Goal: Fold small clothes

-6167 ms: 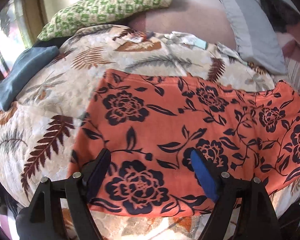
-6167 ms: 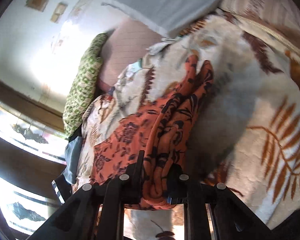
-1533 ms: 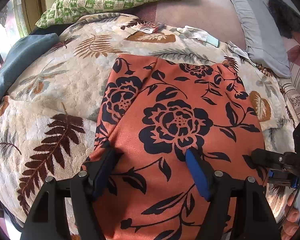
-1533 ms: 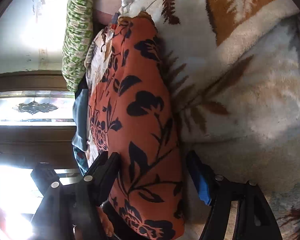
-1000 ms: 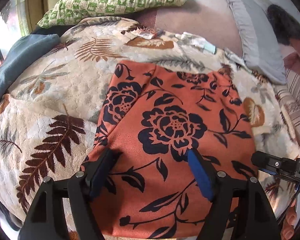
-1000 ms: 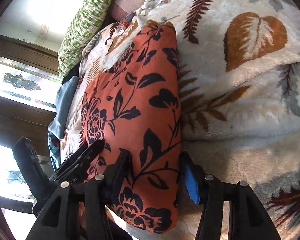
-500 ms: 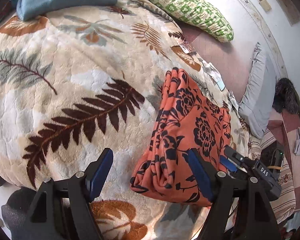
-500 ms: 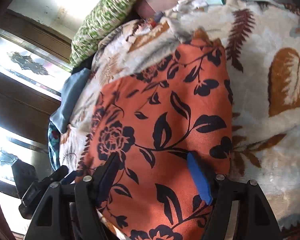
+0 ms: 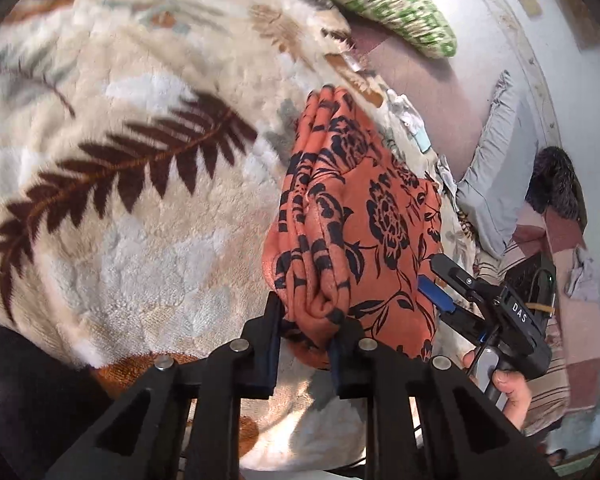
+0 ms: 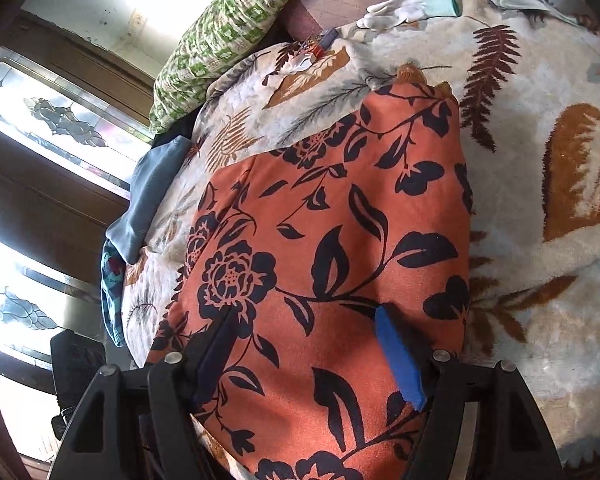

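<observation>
Item: orange floral garment [image 9: 360,220], folded into a thick stack, lying on the leaf-print blanket [image 9: 132,216] near the bed's near edge.

Left gripper [image 9: 306,334]: we see its jaws closing on the stack's near corner, the bunched folded layers between the pads; we judge this hold is meant to keep the layers together for another fold or a lift.

Right gripper [image 10: 304,356]: jaws apart, straddling the garment's top face and gripping nothing; we judge it rests there to steady or smooth the cloth.

Also present: green patterned pillow [image 10: 228,36] at the far edge; blue cloth [image 10: 148,200] at the window-side edge.
</observation>
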### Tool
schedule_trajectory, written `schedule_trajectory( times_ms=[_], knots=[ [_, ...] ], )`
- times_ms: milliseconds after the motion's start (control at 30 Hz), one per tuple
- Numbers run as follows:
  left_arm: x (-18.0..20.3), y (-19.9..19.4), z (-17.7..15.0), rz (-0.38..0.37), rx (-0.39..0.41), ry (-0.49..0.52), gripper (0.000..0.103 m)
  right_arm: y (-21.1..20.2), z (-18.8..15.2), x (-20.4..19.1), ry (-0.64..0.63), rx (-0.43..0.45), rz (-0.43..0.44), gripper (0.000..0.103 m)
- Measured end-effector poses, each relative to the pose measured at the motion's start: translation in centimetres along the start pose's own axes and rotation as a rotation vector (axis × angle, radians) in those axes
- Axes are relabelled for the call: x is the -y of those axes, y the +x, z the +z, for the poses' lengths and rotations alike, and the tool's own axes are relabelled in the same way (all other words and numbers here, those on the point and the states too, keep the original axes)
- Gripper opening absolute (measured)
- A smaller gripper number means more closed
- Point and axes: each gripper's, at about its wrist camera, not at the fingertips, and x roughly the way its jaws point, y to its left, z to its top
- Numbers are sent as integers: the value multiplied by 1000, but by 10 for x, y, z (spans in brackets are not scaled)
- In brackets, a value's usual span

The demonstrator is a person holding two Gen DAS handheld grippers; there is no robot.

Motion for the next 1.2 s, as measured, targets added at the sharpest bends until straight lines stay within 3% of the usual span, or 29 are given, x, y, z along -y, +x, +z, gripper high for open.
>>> schedule_trajectory(
  times_ms=[33,100,133,200,233,300,367,467,633,700,767,800,833,900,933,1000,1033,1067,1100,1200],
  knots=[
    [11,-1,-6,60,27,68,20,0,0,0,0,0,4,75],
    [-2,25,-13,107,-68,28,22,0,-1,1,-9,1,10,75],
    [-17,35,-13,72,-104,-49,23,1,-1,1,-12,-1,8,74],
    [-25,26,-5,2,-92,-108,31,3,1,3,-10,-9,12,74],
    [-22,19,-1,11,-72,-93,40,3,2,2,-13,-12,8,75],
    [-16,-1,9,45,7,-51,78,2,3,2,-24,-19,4,75],
    [-12,-19,24,37,106,-37,87,3,5,2,-21,-27,13,76],
    [-8,-14,58,12,124,-15,88,3,5,2,-26,-29,16,77],
    [9,47,115,-2,34,26,88,3,3,2,-27,-24,30,77],
    [17,67,127,-20,9,64,88,2,2,4,-22,-21,45,77],
    [14,93,131,-3,-73,33,86,1,1,7,-20,-18,58,77],
    [13,104,130,-13,-112,25,58,1,1,8,-17,-17,64,77],
    [14,110,127,-20,-141,51,38,1,1,8,-14,-16,69,77],
    [31,99,120,37,-76,161,26,0,1,9,-15,-15,75,77],
    [47,90,113,88,-19,262,25,0,0,9,-19,-17,77,77],
    [71,84,98,170,56,422,25,0,0,10,-25,-17,81,77],
    [69,93,98,210,21,425,26,0,0,11,-25,-16,81,77],
    [59,105,102,230,-37,375,33,0,0,13,-24,-17,80,77],
    [48,105,108,211,-44,296,46,0,1,13,-20,-18,84,77],
    [30,82,118,108,-41,144,68,-3,4,9,-20,-34,81,77]
  ],
)
